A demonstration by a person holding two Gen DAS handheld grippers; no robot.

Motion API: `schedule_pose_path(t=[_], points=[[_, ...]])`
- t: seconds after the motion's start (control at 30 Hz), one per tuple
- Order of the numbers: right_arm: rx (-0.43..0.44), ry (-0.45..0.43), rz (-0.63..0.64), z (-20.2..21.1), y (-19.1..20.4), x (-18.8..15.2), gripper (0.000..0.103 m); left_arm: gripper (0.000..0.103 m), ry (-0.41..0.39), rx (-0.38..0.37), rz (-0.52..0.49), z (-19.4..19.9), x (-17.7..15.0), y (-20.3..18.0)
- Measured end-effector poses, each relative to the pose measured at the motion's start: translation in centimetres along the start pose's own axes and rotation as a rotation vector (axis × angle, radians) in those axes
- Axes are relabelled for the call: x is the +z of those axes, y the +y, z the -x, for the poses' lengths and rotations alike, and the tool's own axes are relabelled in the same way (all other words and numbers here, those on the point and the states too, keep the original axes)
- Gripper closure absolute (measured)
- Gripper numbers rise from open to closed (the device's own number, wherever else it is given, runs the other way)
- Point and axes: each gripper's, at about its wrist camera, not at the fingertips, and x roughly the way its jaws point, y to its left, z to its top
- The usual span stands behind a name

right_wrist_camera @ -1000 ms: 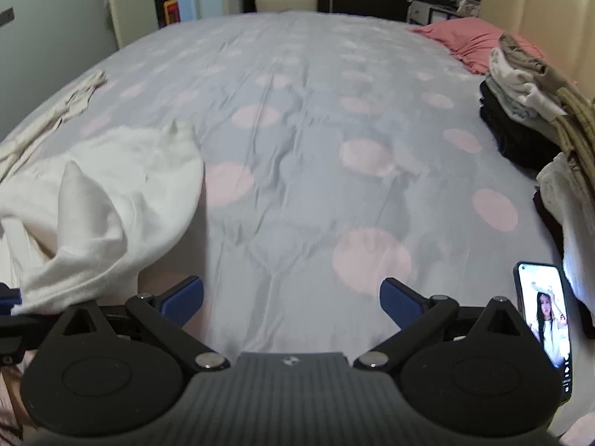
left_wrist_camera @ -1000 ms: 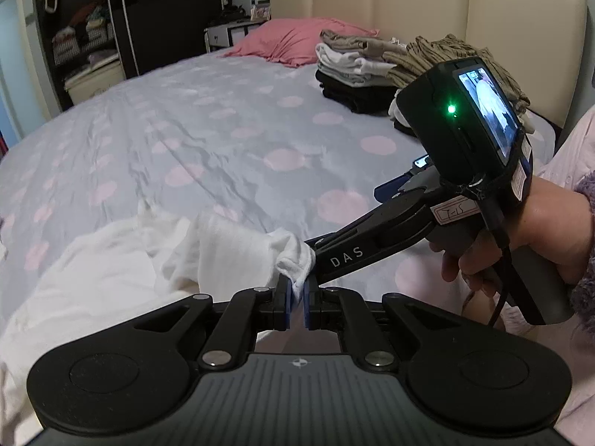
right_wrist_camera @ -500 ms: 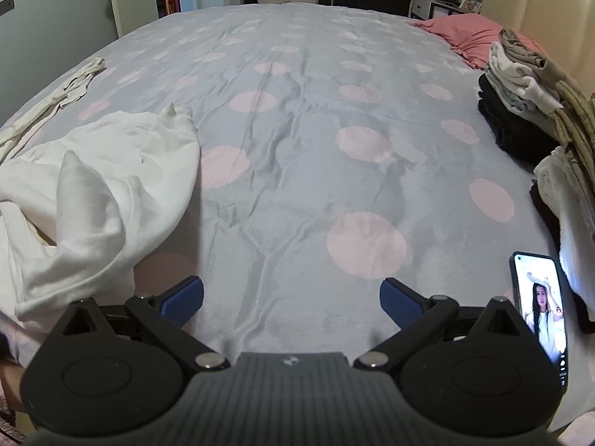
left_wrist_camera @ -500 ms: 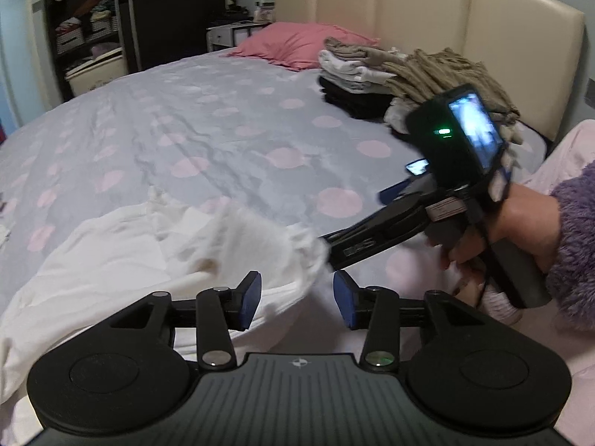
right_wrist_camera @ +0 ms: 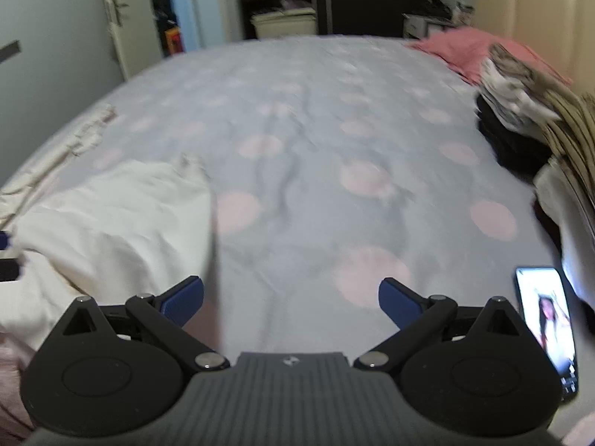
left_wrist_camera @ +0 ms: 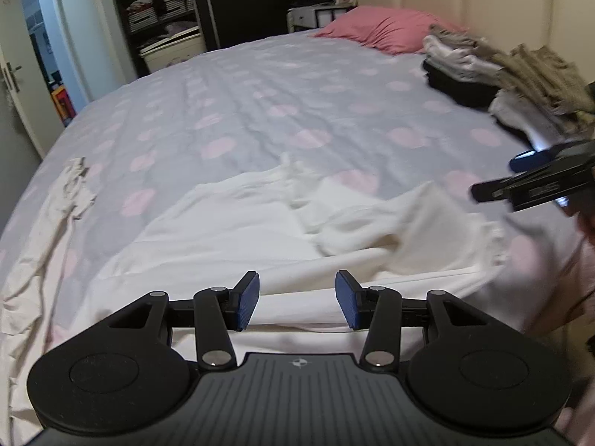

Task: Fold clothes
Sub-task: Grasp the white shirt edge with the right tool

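Observation:
A crumpled white garment (left_wrist_camera: 282, 230) lies loose on the near part of the bed, also seen at the left as white garment (right_wrist_camera: 108, 219) in the right wrist view. My left gripper (left_wrist_camera: 296, 303) is open just above its near edge, nothing between the blue pads. My right gripper (right_wrist_camera: 290, 303) is open over bare bedspread, to the right of the garment. From the left wrist view the right gripper (left_wrist_camera: 520, 182) shows at the right edge, clear of the cloth.
The bed has a grey spread with pink dots (left_wrist_camera: 297, 111). A pale garment (left_wrist_camera: 48, 223) trails along the left edge. Stacks of folded clothes (left_wrist_camera: 494, 74) and a pink pillow (left_wrist_camera: 375, 28) sit by the headboard. A lit phone (right_wrist_camera: 546, 319) lies at right.
My left gripper opened and let go of the white garment's corner, then pulled back and swung left. The cloth dropped onto the bed. The right gripper stayed open and drew away to the right.

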Motion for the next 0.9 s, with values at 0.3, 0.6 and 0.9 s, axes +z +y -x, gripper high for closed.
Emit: schedule_pose_path(t=[0.3, 0.6, 0.9], points=[[0.207, 0.002, 0.092, -0.6, 6.0, 1.9, 0.007, 0.056, 0.049, 0.055, -0.005, -3.4, -0.2, 3.2], [0.209, 0.141, 0.163, -3.7, 7.7, 0.7, 0.069, 0.056, 0.062, 0.047, 0.072, -4.8, -1.6, 4.5], [0.170, 0.106, 0.116, -1.6, 4.3, 1.2, 0.086, 0.056, 0.044, 0.046, 0.120, -4.5, -0.7, 5.7]])
